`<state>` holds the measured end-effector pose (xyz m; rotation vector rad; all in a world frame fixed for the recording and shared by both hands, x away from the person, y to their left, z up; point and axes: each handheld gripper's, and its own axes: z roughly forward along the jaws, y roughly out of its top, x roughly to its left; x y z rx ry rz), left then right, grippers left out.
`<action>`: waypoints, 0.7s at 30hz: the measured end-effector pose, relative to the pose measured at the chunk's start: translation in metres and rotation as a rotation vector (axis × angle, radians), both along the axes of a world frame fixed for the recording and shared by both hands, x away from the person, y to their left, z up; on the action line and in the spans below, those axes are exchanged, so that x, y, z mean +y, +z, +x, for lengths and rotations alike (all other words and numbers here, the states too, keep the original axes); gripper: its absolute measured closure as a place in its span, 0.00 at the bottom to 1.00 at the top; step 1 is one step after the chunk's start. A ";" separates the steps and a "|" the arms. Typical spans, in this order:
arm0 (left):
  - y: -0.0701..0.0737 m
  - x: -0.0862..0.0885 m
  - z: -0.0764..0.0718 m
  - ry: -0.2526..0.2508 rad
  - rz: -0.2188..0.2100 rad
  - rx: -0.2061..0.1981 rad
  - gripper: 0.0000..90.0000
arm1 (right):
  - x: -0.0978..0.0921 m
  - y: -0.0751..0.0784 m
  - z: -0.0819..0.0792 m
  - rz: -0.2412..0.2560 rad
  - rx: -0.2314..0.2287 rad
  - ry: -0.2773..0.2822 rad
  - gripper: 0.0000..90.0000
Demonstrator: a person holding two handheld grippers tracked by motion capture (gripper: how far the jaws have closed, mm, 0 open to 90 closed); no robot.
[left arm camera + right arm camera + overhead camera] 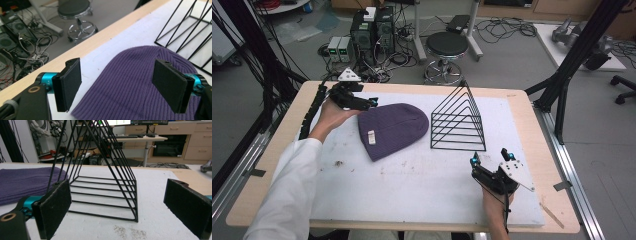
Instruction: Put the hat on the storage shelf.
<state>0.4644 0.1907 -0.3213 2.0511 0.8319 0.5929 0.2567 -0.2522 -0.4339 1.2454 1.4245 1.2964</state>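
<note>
**Open jaws at the purple beanie, second gripper idle near the rack**

Nearest, at the right front of the white mat: right gripper, held low in the person's right hand, jaws wide apart and gripping nothing, aimed toward the far side. Just beyond it, standing upright on the mat: black wire rack, triangular, its near corner well short of the jaws in the right gripper view.

Left of the rack, lying flat at mid-table: purple beanie, ribbed knit, small pale label on its near-left part, rounded crown close beside the rack but apart from it.

At the beanie's far-left edge: left gripper, held in the left hand, white sleeve running back to the near edge. Jaws spread wide, straddling the knit in the left gripper view, hovering over the cloth without closing on it; contact with the fabric impossible to judge.

Farther off, past the table's wooden edge: round black stool and computer boxes with tangled cables on the floor.
</note>
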 end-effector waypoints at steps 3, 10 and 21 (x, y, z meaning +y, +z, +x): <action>-0.001 -0.011 0.010 -0.017 0.013 0.011 0.27 | 0.000 0.000 0.000 -0.011 -0.003 0.002 0.08; -0.003 -0.045 0.030 -0.093 0.124 0.051 0.28 | -0.002 0.000 -0.002 -0.007 -0.003 0.007 0.08; -0.020 -0.090 0.063 -0.184 0.256 0.130 0.28 | -0.005 0.000 -0.002 -0.013 -0.005 0.020 0.08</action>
